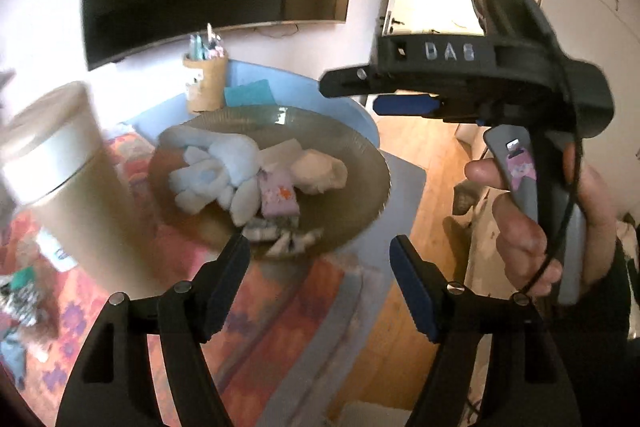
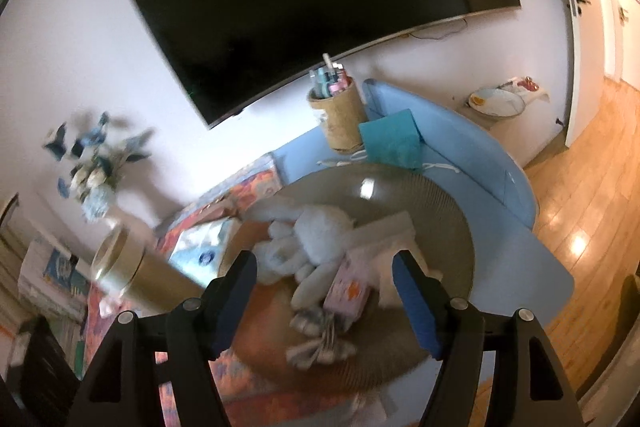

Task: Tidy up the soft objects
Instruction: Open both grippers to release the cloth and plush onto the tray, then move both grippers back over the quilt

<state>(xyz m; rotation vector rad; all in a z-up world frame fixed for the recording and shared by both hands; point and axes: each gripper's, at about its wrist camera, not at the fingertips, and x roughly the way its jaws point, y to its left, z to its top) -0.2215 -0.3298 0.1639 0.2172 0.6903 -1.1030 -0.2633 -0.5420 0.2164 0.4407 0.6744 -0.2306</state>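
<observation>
Soft objects (image 1: pixel 256 183) lie heaped on the round tray (image 1: pixel 372 163), a pale plush toy (image 2: pixel 308 247) uppermost, socks at the near edge; judged unsorted, all work remaining. The left gripper (image 1: pixel 320 283) and right gripper (image 2: pixel 324 291) both stand wide and empty above it.
</observation>
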